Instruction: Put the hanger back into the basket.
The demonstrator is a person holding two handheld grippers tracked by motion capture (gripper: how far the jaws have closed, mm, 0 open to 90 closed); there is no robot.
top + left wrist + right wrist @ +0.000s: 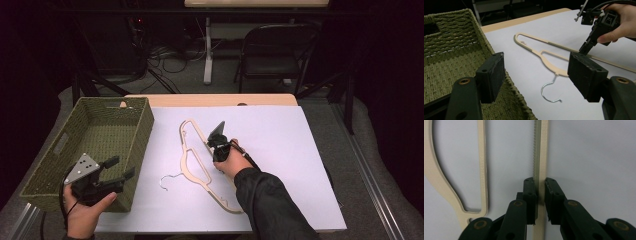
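Hanger (197, 165) bar pinched in right gripper (539, 182) jaws; left gripper (120, 167) jaws wide, empty.

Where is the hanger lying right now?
In the high view the hanger lies on the white sheet mid-table, right of the basket, its bar pinched by the right gripper.

Beige plastic clothes hanger (540, 150): both ends cut off by right gripper view's edges. Green woven basket (451, 57): partly cropped.
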